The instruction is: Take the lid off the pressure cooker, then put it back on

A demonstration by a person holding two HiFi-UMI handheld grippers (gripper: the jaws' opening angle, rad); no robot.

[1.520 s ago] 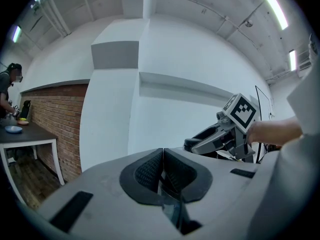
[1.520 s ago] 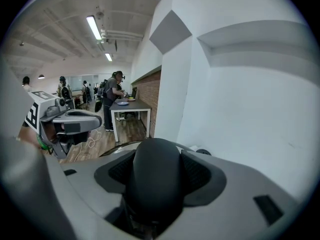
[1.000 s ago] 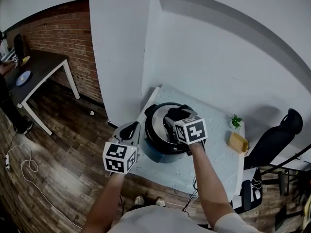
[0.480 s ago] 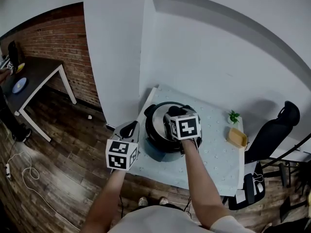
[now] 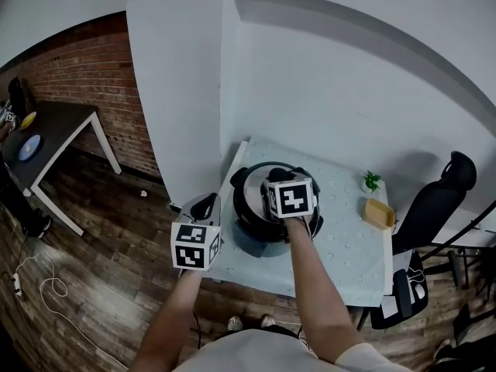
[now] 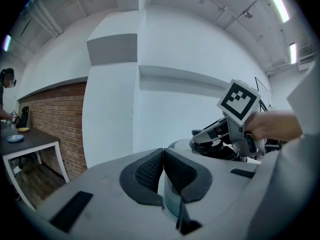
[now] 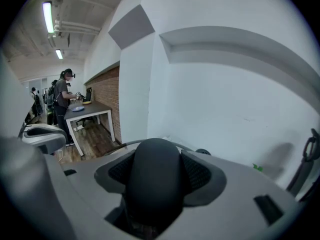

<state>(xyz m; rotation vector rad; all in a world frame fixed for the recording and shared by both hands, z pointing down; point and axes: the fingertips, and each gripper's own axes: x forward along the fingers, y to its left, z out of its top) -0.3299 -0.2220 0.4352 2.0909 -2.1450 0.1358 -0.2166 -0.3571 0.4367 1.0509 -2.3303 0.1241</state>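
Clamping the rounded black lid handle (image 7: 152,194), your right gripper (image 7: 155,159) sits atop the round black-and-silver pressure cooker (image 5: 246,208) on the pale speckled table (image 5: 349,246); your left gripper (image 6: 163,166) hangs beside it, jaws together, empty.

The pressure cooker (image 5: 256,245) is a round, squat pot with a dark upper wall and a bluish-grey lower front. It stands upright on the pale counter (image 5: 341,246), close to its front-left corner. The lid (image 5: 249,194) is a silvery disc inside a dark rim, lying flat on top of the pot and covering the whole mouth; whether it is locked cannot be told. At the lid's middle rises a smooth, rounded black handle (image 7: 152,194), which fills the space between the ribbed pads of the right claw (image 7: 154,170), pressed against it on both sides
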